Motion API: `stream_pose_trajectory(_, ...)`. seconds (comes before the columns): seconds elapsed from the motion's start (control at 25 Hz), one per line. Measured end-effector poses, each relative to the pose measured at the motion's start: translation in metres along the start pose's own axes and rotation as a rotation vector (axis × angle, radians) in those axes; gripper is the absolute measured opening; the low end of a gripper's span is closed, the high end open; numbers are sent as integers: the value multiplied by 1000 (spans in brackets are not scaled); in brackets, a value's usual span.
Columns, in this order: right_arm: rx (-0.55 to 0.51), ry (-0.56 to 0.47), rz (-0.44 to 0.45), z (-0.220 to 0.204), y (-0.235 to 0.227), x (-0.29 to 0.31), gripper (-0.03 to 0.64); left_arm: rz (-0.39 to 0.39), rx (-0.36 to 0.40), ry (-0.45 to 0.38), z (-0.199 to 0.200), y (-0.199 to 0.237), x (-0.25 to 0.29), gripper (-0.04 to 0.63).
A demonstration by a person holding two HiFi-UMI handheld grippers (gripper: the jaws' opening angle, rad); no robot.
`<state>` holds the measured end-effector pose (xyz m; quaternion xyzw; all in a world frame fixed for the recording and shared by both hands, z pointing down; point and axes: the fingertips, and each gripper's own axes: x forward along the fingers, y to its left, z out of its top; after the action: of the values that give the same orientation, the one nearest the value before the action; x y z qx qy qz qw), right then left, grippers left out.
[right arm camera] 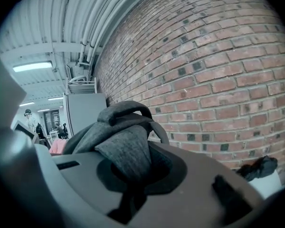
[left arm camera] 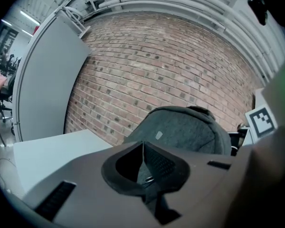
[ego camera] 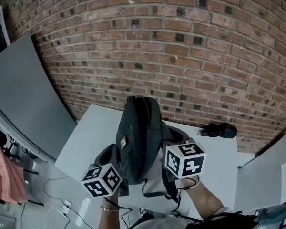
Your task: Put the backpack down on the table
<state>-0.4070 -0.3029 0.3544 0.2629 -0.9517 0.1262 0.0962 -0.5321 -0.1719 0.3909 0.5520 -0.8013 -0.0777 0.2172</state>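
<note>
The dark grey fabric backpack [ego camera: 139, 137] stands roughly upright over the near part of the white tabletop [ego camera: 86, 132], long axis vertical and carry handle [right arm camera: 126, 109] uppermost. The left claw [left arm camera: 145, 172] is clamped on a mesh-lined fold of it. The right claw [right arm camera: 128, 172] pinches its grey strap [right arm camera: 126, 151].

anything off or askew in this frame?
Nothing stands out. The backpack hangs over the table, gripped by the left gripper and right gripper, straps dangling; a black object lies near the table's far edge.
</note>
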Motion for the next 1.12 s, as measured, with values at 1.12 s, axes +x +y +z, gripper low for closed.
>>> stream_pose_trajectory(1.12,173,56,-164,-80,-96,-73,41,-115,80,153,-68,-81,12,20)
